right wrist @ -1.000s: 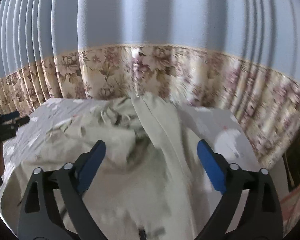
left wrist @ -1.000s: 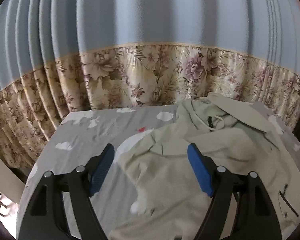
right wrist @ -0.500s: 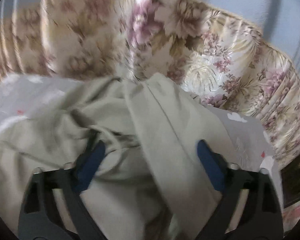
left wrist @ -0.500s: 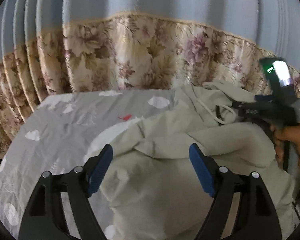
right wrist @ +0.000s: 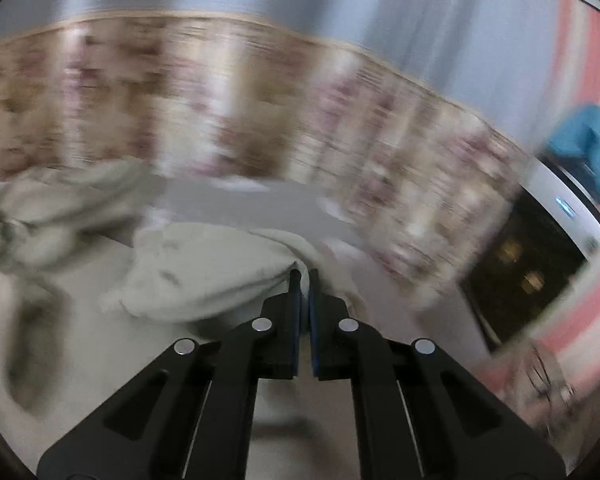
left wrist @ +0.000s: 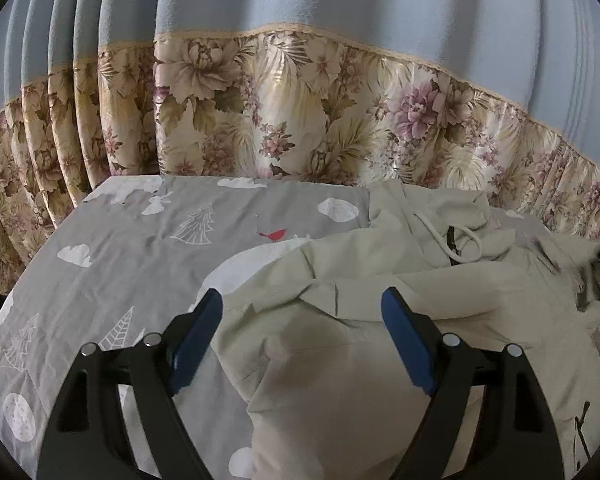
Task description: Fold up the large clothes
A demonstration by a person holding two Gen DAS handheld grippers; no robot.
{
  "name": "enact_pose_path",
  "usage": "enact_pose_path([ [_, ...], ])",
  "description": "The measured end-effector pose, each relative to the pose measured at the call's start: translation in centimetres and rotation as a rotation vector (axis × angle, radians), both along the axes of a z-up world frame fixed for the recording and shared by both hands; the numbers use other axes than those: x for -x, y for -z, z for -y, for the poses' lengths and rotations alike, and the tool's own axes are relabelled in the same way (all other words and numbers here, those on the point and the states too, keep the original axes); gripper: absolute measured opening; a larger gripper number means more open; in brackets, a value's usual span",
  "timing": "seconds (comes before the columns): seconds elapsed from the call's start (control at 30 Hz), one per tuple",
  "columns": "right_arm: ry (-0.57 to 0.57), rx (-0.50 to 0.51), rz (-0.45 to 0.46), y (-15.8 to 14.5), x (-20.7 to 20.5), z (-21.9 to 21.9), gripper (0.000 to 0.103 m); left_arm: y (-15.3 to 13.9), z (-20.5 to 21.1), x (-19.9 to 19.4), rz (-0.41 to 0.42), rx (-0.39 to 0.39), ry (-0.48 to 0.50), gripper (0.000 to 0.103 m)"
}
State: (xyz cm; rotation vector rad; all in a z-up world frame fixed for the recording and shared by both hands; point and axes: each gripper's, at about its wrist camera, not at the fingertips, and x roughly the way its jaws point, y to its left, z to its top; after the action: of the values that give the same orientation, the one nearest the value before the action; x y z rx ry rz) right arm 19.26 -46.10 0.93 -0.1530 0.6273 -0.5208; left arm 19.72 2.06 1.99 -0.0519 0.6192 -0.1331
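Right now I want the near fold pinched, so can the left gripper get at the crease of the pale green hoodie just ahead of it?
Probably yes: the left gripper is open, its fingers straddling the pale green hoodie, nothing lying over that crease.

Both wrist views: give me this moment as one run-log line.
left hand-held gripper: open above pale green jacket | right hand-held gripper: shut on jacket fabric, view blurred | jacket: crumpled on grey bedsheet
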Motion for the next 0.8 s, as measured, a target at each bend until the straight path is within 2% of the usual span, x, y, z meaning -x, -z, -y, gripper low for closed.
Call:
enact_pose_path([
  [0.07,0.086,-0.011,-0.045,1.4,2.9,3.7,0.007,0.1,0.2,0.1,-0.003,-0.001,0.004,0.082],
  [0.1,0.102,-0.037,-0.055,1.8,3.8,4.8,0.018,0.1,0.2,0.1,-0.004,-0.002,0.007,0.082],
  [0.13,0.123,-0.064,-0.065,2.3,5.4,6.2,0.044,0.0,0.3,0.1,-0.003,-0.005,0.007,0.082],
  [0.2,0.167,-0.082,-0.059,2.8,8.3,7.9,0.075,0.0,0.3,0.1,-0.003,-0.006,0.005,0.082],
  [0.3,0.216,-0.166,-0.023,2.3,12.6,9.5,0.077,0.0,0.2,0.2,-0.001,0.001,0.0,0.082],
  [0.4,0.223,-0.188,-0.014,0.5,15.3,9.3,0.084,-0.2,-0.2,0.3,0.001,0.009,-0.011,0.082],
  [0.47,0.23,-0.163,0.048,-1.8,17.7,8.3,0.094,-0.2,-0.6,0.2,-0.001,0.015,-0.016,0.082],
  [0.5,0.225,-0.143,0.046,-2.5,17.8,8.0,0.1,-0.2,-0.8,0.2,-0.003,0.016,-0.019,0.082],
  [0.57,0.187,-0.089,-0.002,-4.0,17.9,6.8,0.1,-0.1,-1.1,0.1,-0.011,0.02,-0.021,0.082],
  [0.63,0.15,-0.06,0.047,-6.0,18.5,5.5,0.1,-0.2,-1.3,0.0,-0.015,0.02,-0.019,0.082],
  [0.67,0.103,-0.092,0.114,-7.0,18.9,4.5,0.1,-0.2,-1.2,0.0,-0.014,0.021,-0.018,0.082],
  [0.7,0.039,-0.134,0.133,-7.5,18.4,3.7,0.1,-0.2,-1.3,0.1,-0.014,0.024,-0.016,0.082],
  [0.73,-0.075,-0.198,0.125,-7.6,17.1,2.1,0.1,-0.2,-1.3,0.0,-0.013,0.025,-0.015,0.082],
  [0.8,-0.219,-0.287,0.106,-7.2,14.5,-0.6,0.1,0.0,-1.1,0.0,-0.015,0.022,-0.004,0.082],
])
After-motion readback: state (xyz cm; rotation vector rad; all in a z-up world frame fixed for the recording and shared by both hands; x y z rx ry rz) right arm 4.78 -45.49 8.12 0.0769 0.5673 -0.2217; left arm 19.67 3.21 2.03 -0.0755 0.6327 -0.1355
